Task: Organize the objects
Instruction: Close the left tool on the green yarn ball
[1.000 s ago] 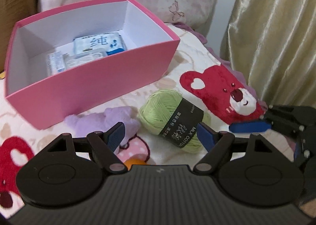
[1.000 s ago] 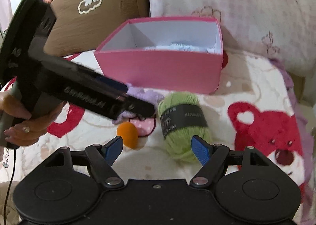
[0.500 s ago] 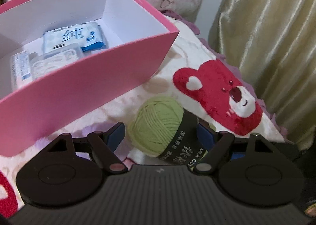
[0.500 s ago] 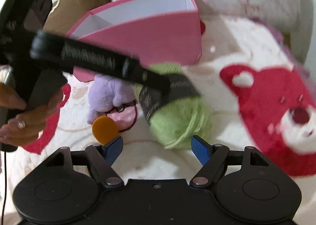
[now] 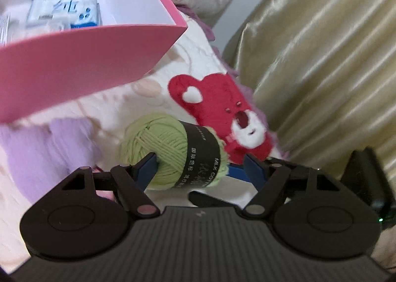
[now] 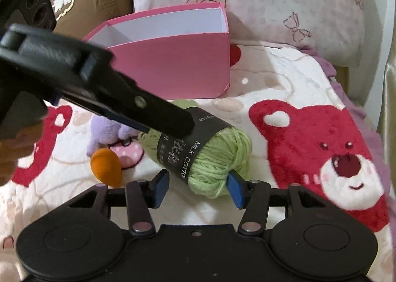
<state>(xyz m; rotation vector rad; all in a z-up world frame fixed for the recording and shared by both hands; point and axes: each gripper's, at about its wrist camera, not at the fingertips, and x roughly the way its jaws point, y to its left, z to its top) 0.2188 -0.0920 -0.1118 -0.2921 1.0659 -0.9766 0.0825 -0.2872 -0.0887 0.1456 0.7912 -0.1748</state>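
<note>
Left wrist view: the open-topped pink cardboard box (image 5: 86,64) already holds at least two blue-and-white packets (image 5: 64,13), blurred. One green yarn ball with a black paper band (image 5: 170,148) still lies on the bear-print blanket (image 5: 217,106) in front of the box. The left gripper (image 5: 200,162) has just been closing. One pad touches the yarn and the other stands clear, so it is not yet clenched.

Right wrist view: the right gripper (image 6: 198,185), also just closing, brackets the yarn without a firm grasp. One purple plush toy (image 6: 104,131) and one orange piece (image 6: 106,165) remain outside, before the box.
</note>
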